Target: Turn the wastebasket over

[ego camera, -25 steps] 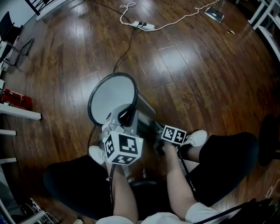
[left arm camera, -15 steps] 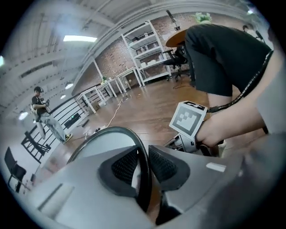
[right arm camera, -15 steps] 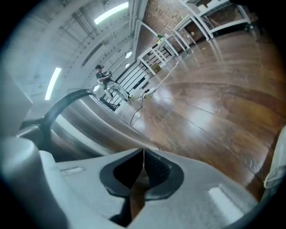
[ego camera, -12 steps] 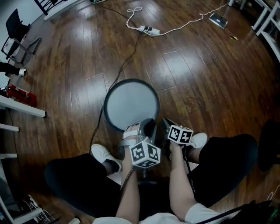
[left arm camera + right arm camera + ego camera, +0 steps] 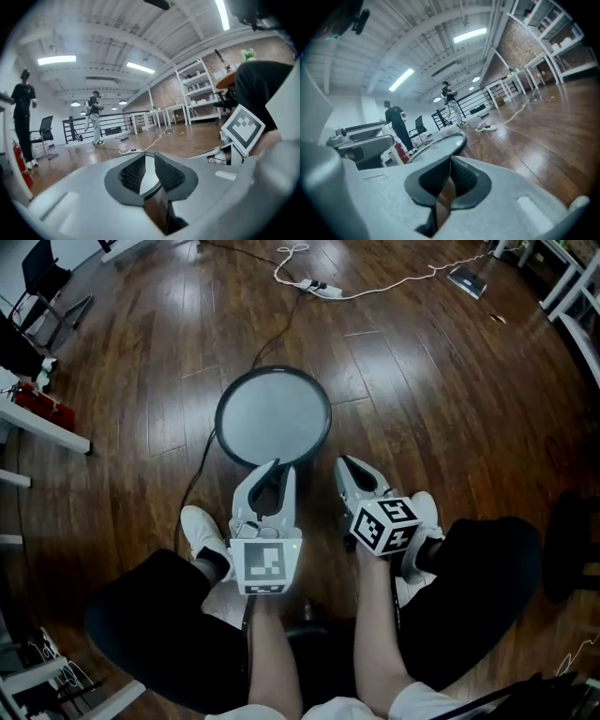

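**Wastebasket, free-standing and unheld: hazards noted**

Item: wastebasket (image 5: 273, 416), round, dark-rimmed, with a flat pale grey face turned up to the head view. It stood upright on the wooden floor (image 5: 422, 399), just ahead of both grippers and apart from them. Whether that face was the base or the inside bottom could not be told, so completion of the turn was unconfirmed.

Left gripper (image 5: 272, 470): jaws narrowly apart and closing, nothing between them, tips near the rim's closest edge.

Right gripper (image 5: 349, 465): jaws together, empty, beside the left one and pointing past the basket's right side.

Adjacent: black cable (image 5: 272, 334) running from a power strip (image 5: 319, 287) toward the basket and curving round its left side. One white shoe (image 5: 202, 529) sat to each side of the grippers.

Risks, as judged:
- Tipping or sliding. Nothing restrained the basket, and the boards looked glossy, so a nudge from a gripper tip or a shoe would probably shift it.
- Rocking. If the rim or base sat on the cable, the basket might wobble or snag.
- Failed regrasp. Should another turn be needed, both grippers would first have to spread their jaws, and the thin rim offered little purchase, so slipping seemed likely.
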Motion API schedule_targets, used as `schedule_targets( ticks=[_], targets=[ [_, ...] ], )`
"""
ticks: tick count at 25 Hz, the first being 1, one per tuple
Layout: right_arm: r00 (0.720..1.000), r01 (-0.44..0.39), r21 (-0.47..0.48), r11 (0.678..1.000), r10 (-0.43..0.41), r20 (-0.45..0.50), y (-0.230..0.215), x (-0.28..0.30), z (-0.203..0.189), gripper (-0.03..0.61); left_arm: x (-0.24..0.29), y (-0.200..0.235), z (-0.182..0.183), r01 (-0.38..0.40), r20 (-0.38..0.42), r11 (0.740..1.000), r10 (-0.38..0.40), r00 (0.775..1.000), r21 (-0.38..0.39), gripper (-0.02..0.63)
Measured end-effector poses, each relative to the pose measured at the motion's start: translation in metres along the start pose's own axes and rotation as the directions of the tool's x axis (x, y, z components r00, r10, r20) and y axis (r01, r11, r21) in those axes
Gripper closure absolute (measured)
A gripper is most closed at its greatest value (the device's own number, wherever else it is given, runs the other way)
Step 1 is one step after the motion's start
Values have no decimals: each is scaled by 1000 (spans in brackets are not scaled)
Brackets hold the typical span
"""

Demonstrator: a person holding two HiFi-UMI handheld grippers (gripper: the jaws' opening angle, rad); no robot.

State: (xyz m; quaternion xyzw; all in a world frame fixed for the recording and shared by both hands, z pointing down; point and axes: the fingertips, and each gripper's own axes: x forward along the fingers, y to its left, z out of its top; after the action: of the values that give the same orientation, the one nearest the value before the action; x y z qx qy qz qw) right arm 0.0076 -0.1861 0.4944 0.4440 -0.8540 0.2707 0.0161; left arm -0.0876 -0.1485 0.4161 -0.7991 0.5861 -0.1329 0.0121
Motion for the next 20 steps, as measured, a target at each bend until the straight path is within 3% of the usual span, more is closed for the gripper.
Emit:
schedule_targets(
  ticks=[2, 6, 9, 11, 17, 20],
  targets=[
    [998, -62, -61, 996, 64, 17, 32, -26, 8, 586, -34, 8, 7, -84, 31, 993, 87, 996, -84, 592],
    [980, -185, -181, 966, 196, 39, 93, -90, 21, 586, -102, 3, 6, -200, 36, 969, 207, 978, -143, 597],
    [969, -225, -326, 918, 245, 21, 127, -147, 19, 586, -149, -24, 18, -193, 78, 960, 213, 974, -204, 597],
    [967, -229, -368, 901, 253, 19, 141, -187, 12, 586, -181, -53, 23, -189, 93, 958, 213, 973, -217, 597],
    [972, -202, -413, 888, 233, 25, 145, -307, -17, 586, -272, -148, 31, -202, 112, 957, 228, 967, -208, 597],
    [973, -192, -379, 905, 226, 47, 147, -356, -15, 586, -306, -184, 45, -205, 110, 949, 236, 965, -237, 597]
  ],
)
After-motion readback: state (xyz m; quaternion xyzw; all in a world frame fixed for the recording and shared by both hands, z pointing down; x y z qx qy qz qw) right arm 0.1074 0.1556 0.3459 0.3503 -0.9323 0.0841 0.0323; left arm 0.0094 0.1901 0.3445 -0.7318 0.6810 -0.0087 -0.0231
